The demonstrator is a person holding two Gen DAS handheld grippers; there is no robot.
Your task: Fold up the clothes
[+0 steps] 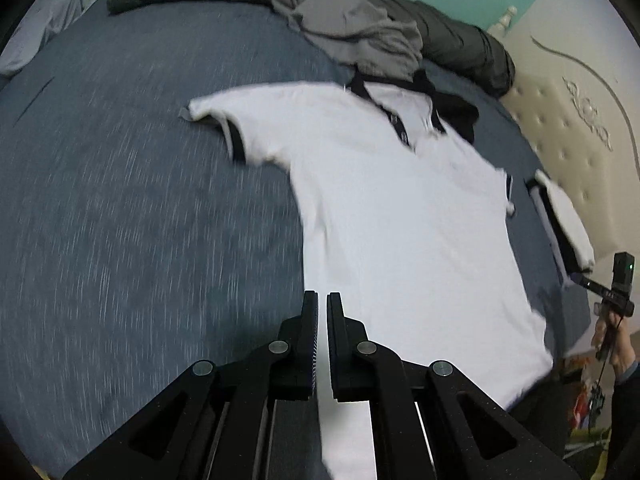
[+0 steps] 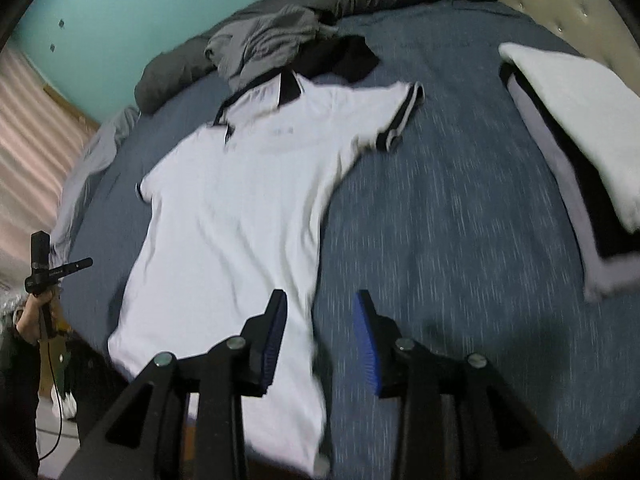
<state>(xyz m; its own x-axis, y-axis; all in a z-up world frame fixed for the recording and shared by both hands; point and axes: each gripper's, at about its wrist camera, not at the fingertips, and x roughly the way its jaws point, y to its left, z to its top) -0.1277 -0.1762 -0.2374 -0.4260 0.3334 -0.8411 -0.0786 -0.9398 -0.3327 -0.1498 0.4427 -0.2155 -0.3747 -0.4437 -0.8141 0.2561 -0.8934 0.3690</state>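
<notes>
Both grippers hover empty above a white polo shirt (image 1: 384, 208) spread flat on the blue bed (image 1: 140, 200): left gripper (image 1: 322, 300) nearly shut, right gripper (image 2: 320, 300) partly open. Pinching one sleeve edge cleanly should keep the fold straight.

The polo shirt (image 1: 392, 208) is white, with a black collar and black bands at the sleeve cuffs. The bedsheet (image 1: 140, 200) is dark blue-grey, flecked with fine pale streaks. A crumpled garment (image 1: 352, 28) near the collar is mid grey, and the duvet (image 1: 460, 36) behind it dark charcoal. The folded stack (image 2: 576, 136) is white on top, black and pale lilac beneath. The wall (image 2: 132, 12) is turquoise, the headboard (image 1: 568, 120) cream. The right tool (image 2: 320, 336) is black with blue pads.
</notes>
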